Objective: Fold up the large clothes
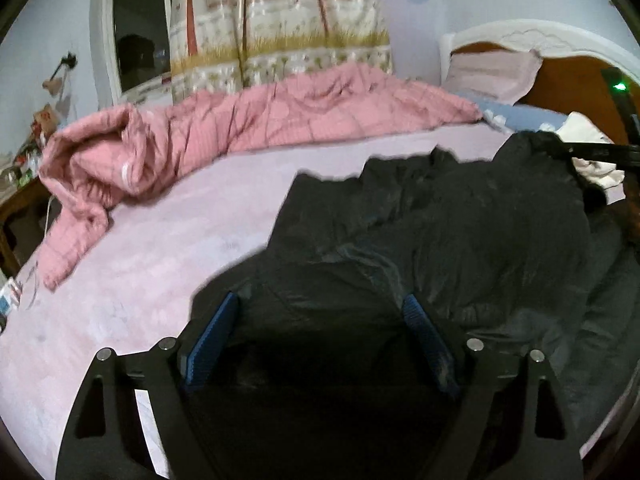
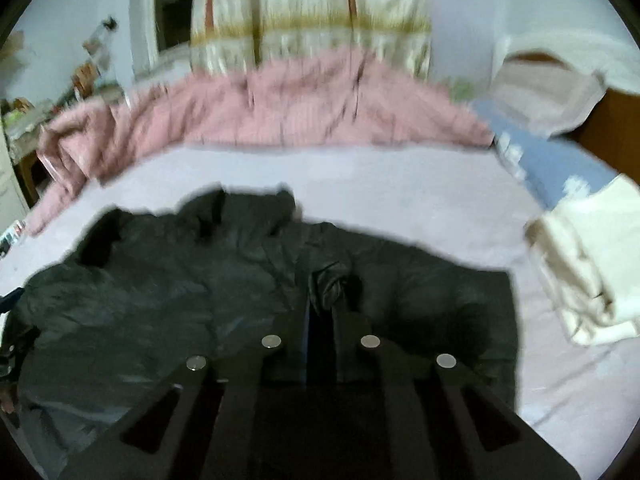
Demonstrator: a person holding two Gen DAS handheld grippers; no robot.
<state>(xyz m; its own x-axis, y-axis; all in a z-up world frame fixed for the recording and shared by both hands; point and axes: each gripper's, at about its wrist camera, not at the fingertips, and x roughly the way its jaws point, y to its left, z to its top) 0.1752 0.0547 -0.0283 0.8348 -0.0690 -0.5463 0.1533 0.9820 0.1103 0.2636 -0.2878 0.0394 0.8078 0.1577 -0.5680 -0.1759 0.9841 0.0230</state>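
Black jacket (image 2: pixel 248 288) spread on pink bed sheet (image 1: pixel 168 240); right gripper (image 2: pixel 322 312) pinched tight on a jacket fold, left gripper (image 1: pixel 320 320) jaws wide over jacket's edge, gripping nothing

Black jacket (image 2: pixel 200 300) of faintly shiny crinkled cloth, matt lilac bedsheet (image 1: pixel 160 248), quilted pink duvet (image 1: pixel 280 120)

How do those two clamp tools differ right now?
The left gripper stands wide open over the black jacket, gripping nothing; the right gripper is shut, pinching a bunched fold of that jacket. The left works the jacket's side edge, the right its middle. Both point down at the bed.
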